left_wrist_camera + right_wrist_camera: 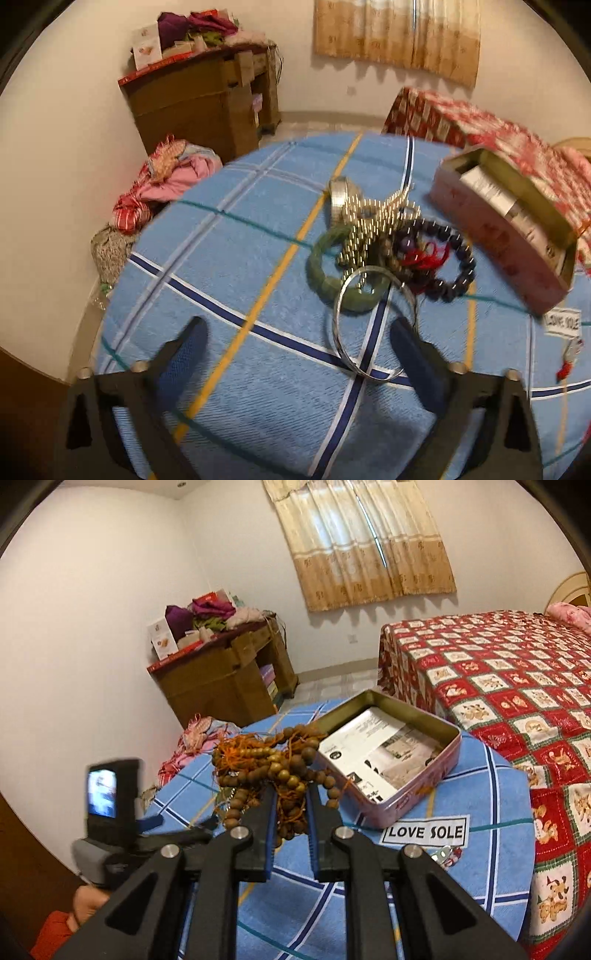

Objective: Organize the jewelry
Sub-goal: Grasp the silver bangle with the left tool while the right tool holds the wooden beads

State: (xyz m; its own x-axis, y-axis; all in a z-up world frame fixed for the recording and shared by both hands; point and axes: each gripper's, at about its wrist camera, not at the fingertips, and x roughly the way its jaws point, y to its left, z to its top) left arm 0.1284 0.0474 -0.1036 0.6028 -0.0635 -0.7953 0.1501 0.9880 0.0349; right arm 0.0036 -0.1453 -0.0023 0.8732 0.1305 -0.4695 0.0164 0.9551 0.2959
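On the round table's blue plaid cloth [258,387] lies a heap of jewelry: a thin silver bangle [338,332] nearest me, a green jade bangle [317,273], a dark beaded bracelet [461,280] with red thread, and a gold-and-silver bead necklace [373,225]. My left gripper [299,332] hovers open just before the heap, its right finger beside the silver bangle, nothing between the pads. My right gripper [291,801] is shut on a bunched strand of brown wooden beads [273,764] with orange tassels, held above the table, left of the open pink tin [417,797]. The tin holds a printed paper.
The left gripper's handle and screen [103,794] show at the left, with a hand below. A "LOVE SOLE" label [424,830] lies near the tin. A red patterned bed [517,686] stands right, a cluttered wooden desk [221,679] at the back, clothes [166,184] on the floor.
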